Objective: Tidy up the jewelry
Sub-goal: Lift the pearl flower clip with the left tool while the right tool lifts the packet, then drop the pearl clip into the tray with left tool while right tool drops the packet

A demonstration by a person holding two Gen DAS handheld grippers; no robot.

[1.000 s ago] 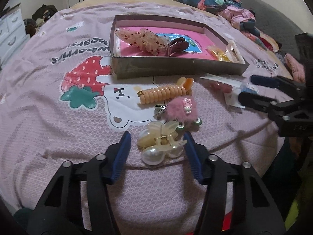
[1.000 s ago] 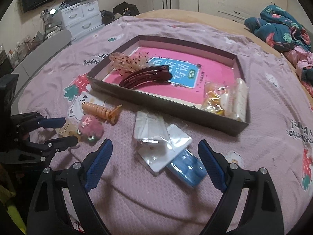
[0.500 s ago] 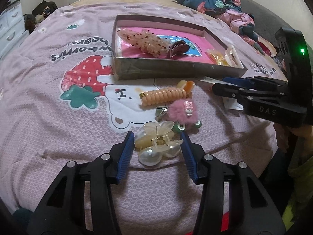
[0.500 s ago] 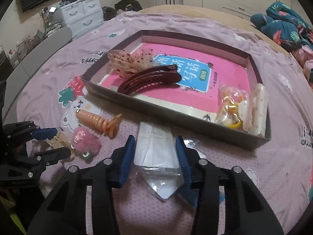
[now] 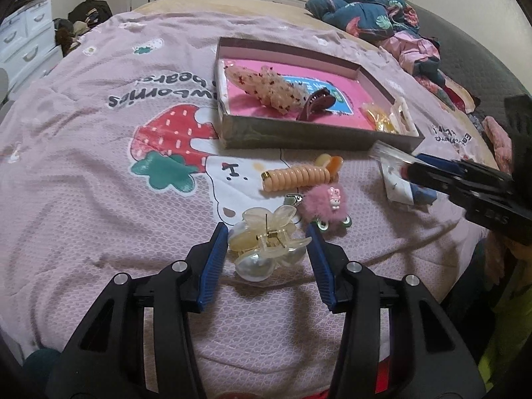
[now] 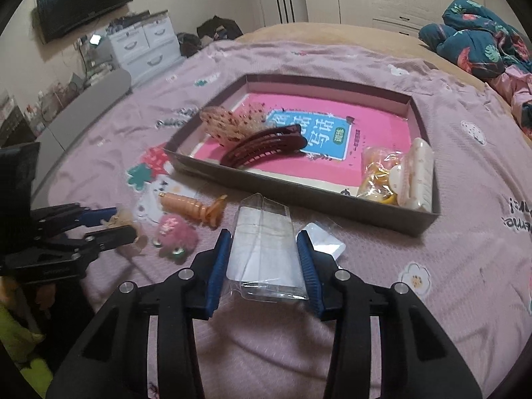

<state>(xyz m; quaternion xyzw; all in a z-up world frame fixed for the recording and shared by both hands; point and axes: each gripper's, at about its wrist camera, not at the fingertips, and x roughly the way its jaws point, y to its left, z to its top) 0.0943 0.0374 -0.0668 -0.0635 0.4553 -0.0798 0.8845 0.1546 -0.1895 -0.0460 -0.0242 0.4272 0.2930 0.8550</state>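
Note:
A cream butterfly claw clip with pearls (image 5: 262, 249) lies on the pink bedspread, and my left gripper (image 5: 266, 232) is shut on it, its blue pads against both sides. The left gripper (image 6: 113, 222) also shows at the left of the right wrist view. A clear plastic packet (image 6: 266, 259) is held just above the bed, with my right gripper (image 6: 263, 236) shut on it. In the left wrist view the right gripper (image 5: 432, 169) stands in front of the box's near right corner. The grey box (image 5: 299, 136) holds a speckled claw clip (image 5: 266, 89), a dark red clip (image 5: 316, 103) and a white clip (image 5: 402, 116).
An orange spiral hair tie (image 5: 296, 176) and a pink fluffy clip (image 5: 326, 202) lie between the box and my left gripper. A white card packet (image 6: 326, 246) lies under the right gripper. Bundled clothes (image 6: 482, 43) sit at the far right, white drawers (image 6: 143, 46) at the far left.
My right gripper went from wide open to shut on the clear packet and lifted it toward the box. The left jaws narrowed a little onto the cream clip.

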